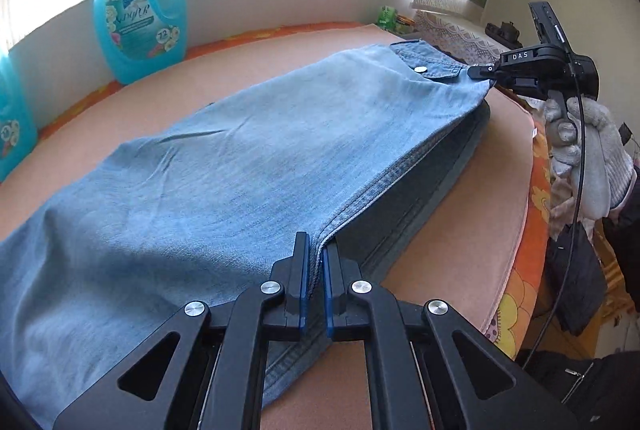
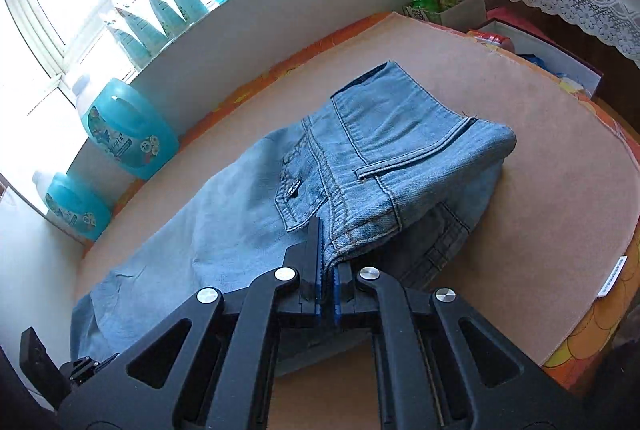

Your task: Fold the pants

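My left gripper and right gripper each pinch the jeans along one edge, mid-fold; next, I judge, both must carry it across together.

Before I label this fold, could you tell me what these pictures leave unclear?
- Pants leg ends: cut off by the left wrist view's left edge.
- Lower layer: hidden under the lifted top layer.
- Right gripper pads' bite: covered by the denim.
- Detergent bottle label: too small to read.
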Available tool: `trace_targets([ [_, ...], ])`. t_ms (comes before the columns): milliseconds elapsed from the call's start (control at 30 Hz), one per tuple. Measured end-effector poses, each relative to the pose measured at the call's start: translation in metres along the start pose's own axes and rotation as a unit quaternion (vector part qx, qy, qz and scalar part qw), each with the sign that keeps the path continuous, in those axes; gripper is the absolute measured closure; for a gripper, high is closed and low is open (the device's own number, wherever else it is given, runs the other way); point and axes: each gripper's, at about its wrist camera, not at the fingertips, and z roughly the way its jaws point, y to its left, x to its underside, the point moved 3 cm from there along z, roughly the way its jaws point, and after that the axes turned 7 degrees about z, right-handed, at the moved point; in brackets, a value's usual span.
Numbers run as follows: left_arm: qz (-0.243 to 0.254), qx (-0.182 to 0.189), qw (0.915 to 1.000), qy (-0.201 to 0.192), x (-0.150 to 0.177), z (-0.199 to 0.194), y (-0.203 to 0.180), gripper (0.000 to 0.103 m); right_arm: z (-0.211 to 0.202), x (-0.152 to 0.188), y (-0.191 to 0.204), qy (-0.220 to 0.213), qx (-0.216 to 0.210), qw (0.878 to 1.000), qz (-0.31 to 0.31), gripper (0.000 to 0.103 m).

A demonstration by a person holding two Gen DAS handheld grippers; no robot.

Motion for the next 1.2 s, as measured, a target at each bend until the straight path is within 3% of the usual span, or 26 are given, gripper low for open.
trace_targets([
  [200,0.004,0.004,0.9997,0.023,0.010,0.011,-0.006,0.098,0.009,0.009,-0.032,0.024,-0.041,0.998,0.035,0.095],
  [333,-0.002,0.004,0.9998,0.020,0.009,0.010,-0.006,0.098,-0.006,-0.006,-0.042,0.004,-0.039,0.998,0.054,0.070],
  [467,-0.003,0.004,0.9997,0.022,0.011,0.012,-0.006,0.098,-0.029,-0.021,-0.063,-0.036,-0.017,0.996,0.081,0.056],
  [533,-0.002,0.003,0.9997,0.023,0.012,0.013,-0.007,0.098,-0.036,-0.027,-0.074,-0.046,0.005,0.995,0.090,0.039],
  [633,-0.001,0.004,0.9997,0.023,0.012,0.014,-0.007,0.098,-0.035,-0.029,-0.087,-0.039,0.019,0.994,0.101,0.030],
  [800,-0.005,0.006,0.9997,0.023,0.013,0.015,-0.006,0.098,-0.014,-0.033,-0.094,-0.009,0.013,0.993,0.118,0.030],
  [933,-0.010,0.007,0.9997,0.020,0.015,0.013,-0.005,0.098,0.009,-0.028,-0.094,0.013,-0.022,0.989,0.143,0.030],
  [1100,-0.018,0.010,0.9997,0.014,0.016,0.012,-0.003,0.098,0.017,-0.023,-0.080,-0.041,-0.032,0.989,0.135,0.030],
  [1200,-0.024,0.010,0.9996,0.010,0.018,0.011,-0.002,0.098,0.023,-0.021,-0.066,-0.037,-0.036,0.992,0.118,0.063],
])
